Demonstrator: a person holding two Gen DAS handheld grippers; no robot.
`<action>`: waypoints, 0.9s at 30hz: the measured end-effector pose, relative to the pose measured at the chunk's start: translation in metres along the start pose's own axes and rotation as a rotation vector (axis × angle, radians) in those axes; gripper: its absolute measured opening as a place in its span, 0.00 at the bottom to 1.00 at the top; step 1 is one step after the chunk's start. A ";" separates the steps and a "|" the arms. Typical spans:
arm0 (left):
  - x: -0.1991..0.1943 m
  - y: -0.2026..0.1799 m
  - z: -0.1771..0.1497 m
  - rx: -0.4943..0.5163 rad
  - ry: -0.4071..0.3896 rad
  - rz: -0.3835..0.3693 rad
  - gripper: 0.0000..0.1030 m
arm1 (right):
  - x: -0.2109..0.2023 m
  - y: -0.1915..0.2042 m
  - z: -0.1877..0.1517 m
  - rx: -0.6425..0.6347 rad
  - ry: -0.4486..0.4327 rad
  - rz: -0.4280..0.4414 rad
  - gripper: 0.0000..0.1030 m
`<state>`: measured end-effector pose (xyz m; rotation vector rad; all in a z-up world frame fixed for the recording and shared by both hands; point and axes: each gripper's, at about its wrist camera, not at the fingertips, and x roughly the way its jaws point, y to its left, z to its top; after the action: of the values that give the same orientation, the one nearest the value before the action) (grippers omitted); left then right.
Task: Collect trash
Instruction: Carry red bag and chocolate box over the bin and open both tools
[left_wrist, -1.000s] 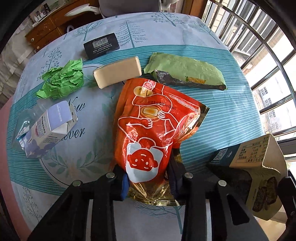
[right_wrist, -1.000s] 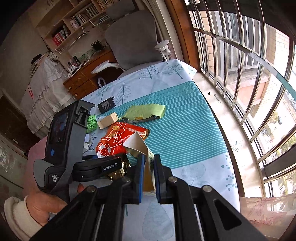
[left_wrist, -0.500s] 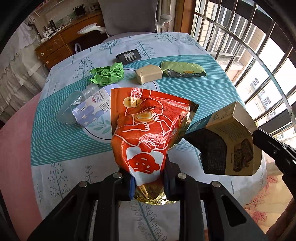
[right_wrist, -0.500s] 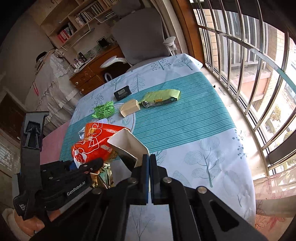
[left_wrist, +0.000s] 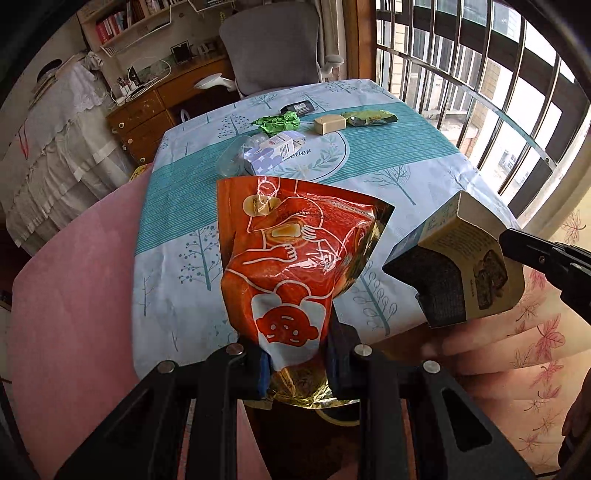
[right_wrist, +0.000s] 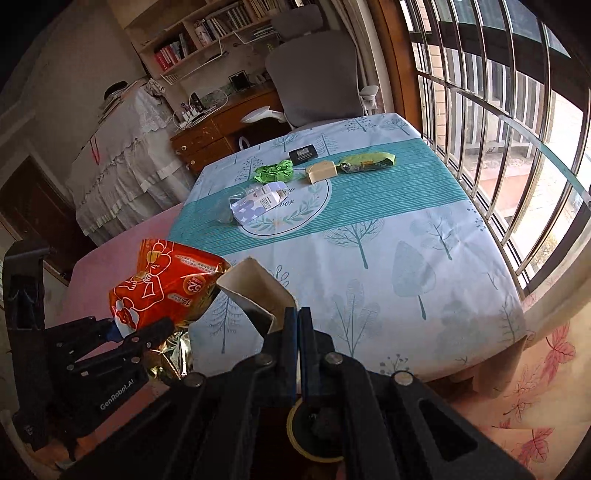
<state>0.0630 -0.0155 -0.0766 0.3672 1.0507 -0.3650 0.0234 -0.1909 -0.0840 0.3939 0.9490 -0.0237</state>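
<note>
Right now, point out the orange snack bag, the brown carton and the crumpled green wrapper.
orange snack bag (left_wrist: 284, 266): left wrist view, middle of its printed front.
brown carton (left_wrist: 476, 266): left wrist view, its tan printed side.
crumpled green wrapper (right_wrist: 273, 171): right wrist view, centre of the wad.

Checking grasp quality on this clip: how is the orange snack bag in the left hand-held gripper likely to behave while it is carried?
The orange snack bag, pinched near its bottom by the left hand-held gripper, looks crumpled, so probably floppy. It stands unsupported above the grip, suggesting it is light, likely empty. Its glossy film may be slippery.
</note>
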 end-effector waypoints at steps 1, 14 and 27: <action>-0.003 0.002 -0.015 0.009 0.012 0.004 0.20 | -0.002 0.003 -0.013 -0.001 0.016 -0.002 0.01; 0.036 -0.033 -0.152 0.095 0.278 -0.061 0.20 | 0.040 -0.004 -0.129 0.011 0.252 -0.077 0.01; 0.254 -0.094 -0.230 0.034 0.398 -0.065 0.21 | 0.222 -0.073 -0.228 0.097 0.350 -0.159 0.01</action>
<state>-0.0419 -0.0216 -0.4160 0.4480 1.4491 -0.3765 -0.0397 -0.1481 -0.4014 0.4184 1.3271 -0.1499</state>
